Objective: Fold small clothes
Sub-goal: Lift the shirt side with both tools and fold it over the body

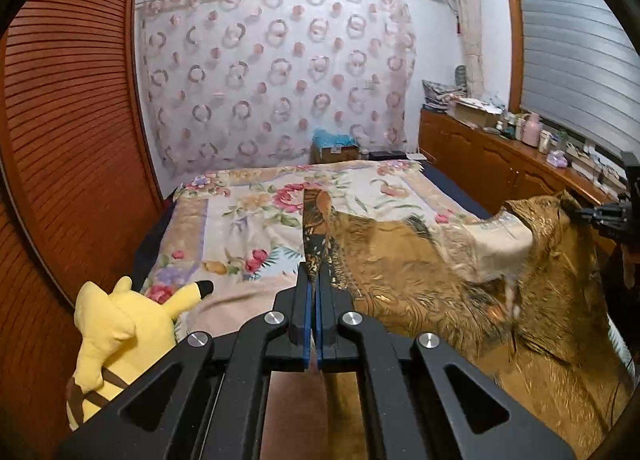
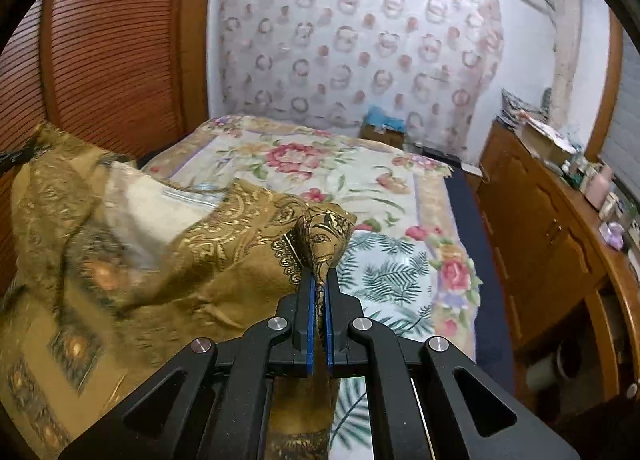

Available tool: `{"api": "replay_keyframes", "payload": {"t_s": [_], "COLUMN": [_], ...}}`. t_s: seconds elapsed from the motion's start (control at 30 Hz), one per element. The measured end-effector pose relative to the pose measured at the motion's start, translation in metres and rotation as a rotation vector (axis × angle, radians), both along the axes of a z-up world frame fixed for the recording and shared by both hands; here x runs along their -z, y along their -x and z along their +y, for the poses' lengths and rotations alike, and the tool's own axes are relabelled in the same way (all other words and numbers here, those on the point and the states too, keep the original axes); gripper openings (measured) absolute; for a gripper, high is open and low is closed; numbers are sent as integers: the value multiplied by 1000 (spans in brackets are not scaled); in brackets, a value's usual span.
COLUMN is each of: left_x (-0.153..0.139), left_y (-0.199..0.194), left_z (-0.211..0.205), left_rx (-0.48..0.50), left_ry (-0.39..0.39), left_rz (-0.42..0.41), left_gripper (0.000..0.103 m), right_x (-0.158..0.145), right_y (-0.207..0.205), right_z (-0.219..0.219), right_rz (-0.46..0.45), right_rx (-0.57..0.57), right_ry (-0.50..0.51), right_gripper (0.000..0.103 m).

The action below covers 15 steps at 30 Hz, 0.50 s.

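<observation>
Gripping two corners of the golden-brown patterned garment (image 2: 224, 260) above the floral-quilted bed (image 1: 240, 228), the left claw (image 1: 314, 280) and right claw (image 2: 319, 280) are each clenched on fabric; only narrow pinches hold it, so either corner could slip free, spoiling the fold

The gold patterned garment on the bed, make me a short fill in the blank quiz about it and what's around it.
1. Both grippers, left gripper and right gripper, are ____ on the gold patterned garment.
2. The bedspread has a ____ print.
3. The plush toy near the left gripper is coloured ____.

Missing words: shut; floral; yellow
</observation>
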<state>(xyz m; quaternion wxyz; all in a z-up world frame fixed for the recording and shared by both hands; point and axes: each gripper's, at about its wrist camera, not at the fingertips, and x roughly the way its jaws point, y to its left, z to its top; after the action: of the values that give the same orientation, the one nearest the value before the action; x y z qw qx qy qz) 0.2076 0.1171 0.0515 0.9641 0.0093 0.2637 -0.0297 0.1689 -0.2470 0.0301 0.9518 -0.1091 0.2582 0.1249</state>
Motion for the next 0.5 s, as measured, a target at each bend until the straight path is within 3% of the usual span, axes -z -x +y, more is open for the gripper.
{"api": "replay_keyframes", "payload": {"t_s": [0.13, 0.5], "left_x": [6, 35], "left_y": [37, 144], "left_z": [-4, 2], "left_rx": [32, 69], "left_ry": [-6, 27], "left_rz": [-9, -4], "left_gripper": [2, 2], "right_x": [0, 36], "right_y": [42, 130], "right_z": [-26, -96], "right_rz": [-26, -6], "right_rx": [-45, -90], "right_ry": [-31, -132], "right_gripper": [3, 3]}}
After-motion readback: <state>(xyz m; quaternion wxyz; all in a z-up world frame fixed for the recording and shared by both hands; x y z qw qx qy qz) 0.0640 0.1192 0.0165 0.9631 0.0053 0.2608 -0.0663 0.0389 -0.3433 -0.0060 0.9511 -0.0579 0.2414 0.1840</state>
